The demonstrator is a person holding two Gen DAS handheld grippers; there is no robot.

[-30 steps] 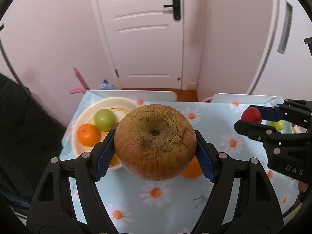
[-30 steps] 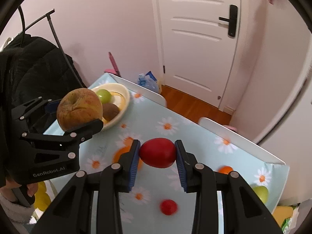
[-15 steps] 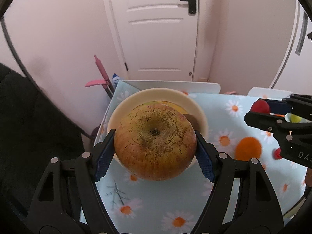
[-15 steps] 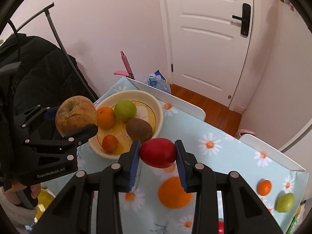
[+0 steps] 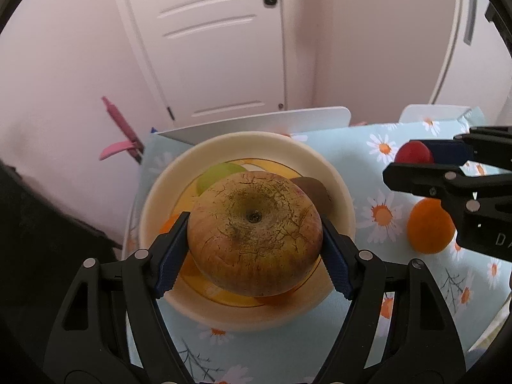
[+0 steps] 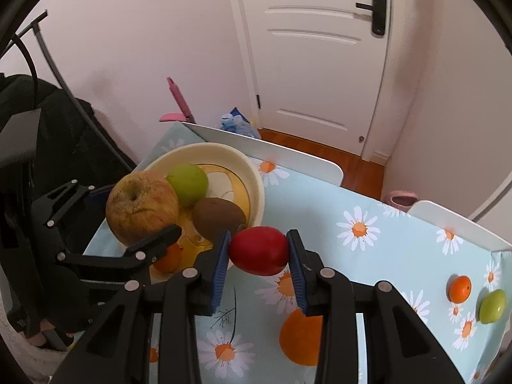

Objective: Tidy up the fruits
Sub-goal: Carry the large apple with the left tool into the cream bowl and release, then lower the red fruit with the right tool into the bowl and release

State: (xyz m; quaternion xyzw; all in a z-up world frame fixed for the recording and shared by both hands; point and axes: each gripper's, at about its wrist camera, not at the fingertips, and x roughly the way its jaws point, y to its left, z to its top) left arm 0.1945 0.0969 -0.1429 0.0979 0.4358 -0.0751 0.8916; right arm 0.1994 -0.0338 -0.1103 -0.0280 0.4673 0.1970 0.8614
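1. The left gripper [image 5: 254, 235] has its jaws clamped wide on the big russet apple [image 5: 254, 233]. A second ago the cream bowl [image 5: 256, 142] lay off to the left side; now the apple hangs directly above it, over the green fruit [image 6: 187, 184] and kiwi [image 6: 219, 216] inside.
2. The right gripper [image 6: 258, 251] has its jaws closed narrowly on the small red fruit [image 6: 258, 250], which has travelled in from mid-surface and now hovers just beside the bowl's near rim.
3. Both carries look nearly done; releasing into the bowl seems next.
4. An orange [image 6: 460, 288] and green fruit [image 6: 492, 306] wait on the daisy-print surface [image 6: 400, 243] far right.
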